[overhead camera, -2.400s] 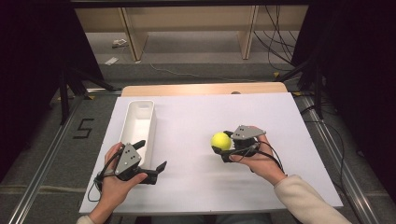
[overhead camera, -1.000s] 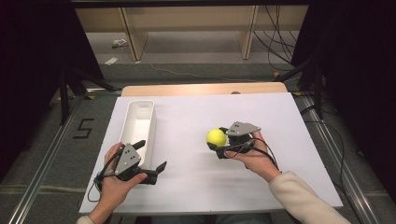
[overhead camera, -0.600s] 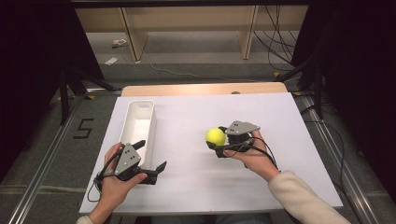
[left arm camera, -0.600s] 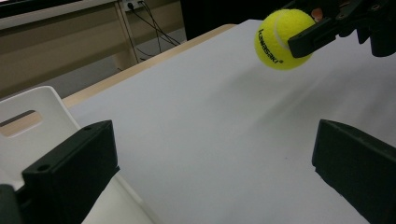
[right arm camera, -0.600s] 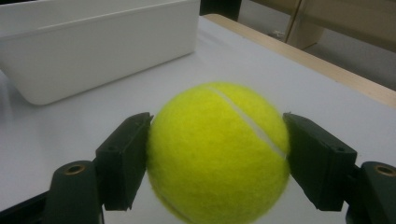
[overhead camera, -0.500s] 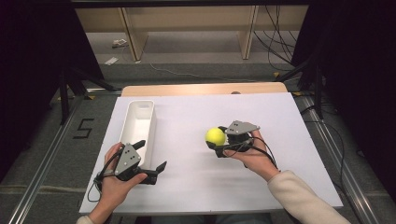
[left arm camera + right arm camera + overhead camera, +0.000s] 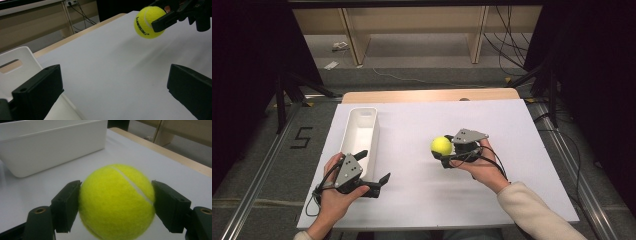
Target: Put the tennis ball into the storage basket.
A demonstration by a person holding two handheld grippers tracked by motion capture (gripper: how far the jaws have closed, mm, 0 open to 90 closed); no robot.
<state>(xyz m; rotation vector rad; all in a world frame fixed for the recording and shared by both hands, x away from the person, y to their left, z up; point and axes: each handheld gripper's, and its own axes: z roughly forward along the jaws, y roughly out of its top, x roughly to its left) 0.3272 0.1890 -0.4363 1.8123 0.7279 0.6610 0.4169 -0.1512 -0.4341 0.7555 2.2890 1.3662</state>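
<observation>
Ball: the tennis ball [image 7: 441,145] is off the white tabletop [image 7: 512,130], held in the air right of centre, well apart from every edge.
Right gripper: the right gripper [image 7: 445,153] has its jaws pinched on the ball's two flanks; in the right gripper view the ball [image 7: 117,201] bulges out between the black pads, with one pad [image 7: 67,206] pressed into the felt on each side.
Left gripper: the left gripper [image 7: 373,173] sits low near the front-left corner, jaws spread wide with nothing between them; in its own view the tabletop shows bare between the two jaws.
Bin: the white bin [image 7: 360,134] runs along the left edge, long side toward the ball, and looks empty from above.
Likely job: I'd call it a carry across to the bin, the ball about halfway along.
Risk, grip: a round, fuzzy ball held at two small patches; a tilt of the wrist or a jolt could let it roll out of the pinch.
Risk, drop: let go too high over the bin and it may bounce back out, or clip the near wall and run off toward the front edge.
Risk, crowding: the left gripper rests just beside the bin's near end; a low approach there could bump it.
</observation>
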